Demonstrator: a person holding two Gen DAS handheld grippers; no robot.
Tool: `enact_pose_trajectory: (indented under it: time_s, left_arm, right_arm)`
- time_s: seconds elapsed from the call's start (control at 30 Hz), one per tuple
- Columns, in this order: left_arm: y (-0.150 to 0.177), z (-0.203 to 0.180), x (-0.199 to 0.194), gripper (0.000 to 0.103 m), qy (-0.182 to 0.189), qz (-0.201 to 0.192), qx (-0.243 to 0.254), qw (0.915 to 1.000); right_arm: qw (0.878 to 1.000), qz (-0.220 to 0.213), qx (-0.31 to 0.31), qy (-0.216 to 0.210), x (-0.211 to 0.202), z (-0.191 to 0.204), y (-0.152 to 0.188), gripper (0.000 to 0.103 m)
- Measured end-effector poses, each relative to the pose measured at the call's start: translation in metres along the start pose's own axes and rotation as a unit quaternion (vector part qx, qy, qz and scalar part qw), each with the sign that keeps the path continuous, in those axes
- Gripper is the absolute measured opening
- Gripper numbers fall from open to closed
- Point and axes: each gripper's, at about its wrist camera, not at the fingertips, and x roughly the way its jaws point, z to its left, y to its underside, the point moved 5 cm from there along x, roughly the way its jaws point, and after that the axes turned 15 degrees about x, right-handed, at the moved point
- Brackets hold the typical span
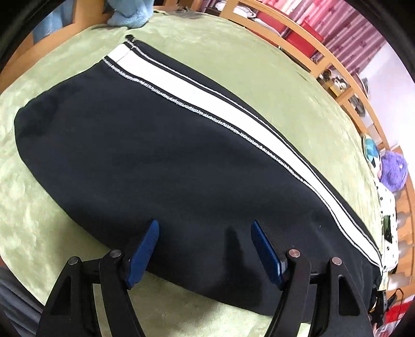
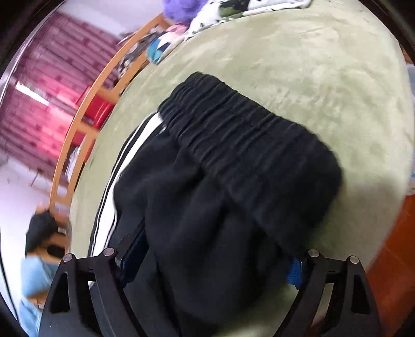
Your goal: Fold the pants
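Black pants [image 1: 145, 166] with a white side stripe [image 1: 207, 96] lie folded lengthwise on a green blanket [image 1: 233, 67]. My left gripper [image 1: 205, 225] is open, its blue pads [image 1: 142, 254] resting at the near edge of the pants with fabric between the jaws. In the right wrist view the elastic waistband [image 2: 249, 134] end of the pants [image 2: 197, 212] lies bunched between the wide-apart jaws of my right gripper [image 2: 210, 261]. Its blue pads [image 2: 294, 272] are mostly hidden by cloth, so I cannot tell if it grips.
A wooden bed rail [image 1: 334, 77] runs along the far side, with red boxes [image 1: 303, 33] behind it. A light blue cloth [image 1: 127, 15] lies at the far end. A purple plush [image 1: 394, 171] and spotted fabric [image 2: 233, 10] sit by the waistband end.
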Motion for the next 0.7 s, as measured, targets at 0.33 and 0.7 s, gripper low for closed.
enact_pose_trajectory:
  time_s: [0.33, 0.7]
  left_arm:
    - [0.015, -0.001, -0.026, 0.072, 0.039, -0.032, 0.007, 0.9987]
    - [-0.013, 0.003, -0.025, 0.072, 0.035, -0.045, 0.033, 0.9978]
  right_arm:
    - [0.987, -0.053, -0.134, -0.064, -0.048, 0.083, -0.04, 0.019]
    - [0.985, -0.037, -0.13, 0.106, -0.014, 0.016, -0.038, 0.048]
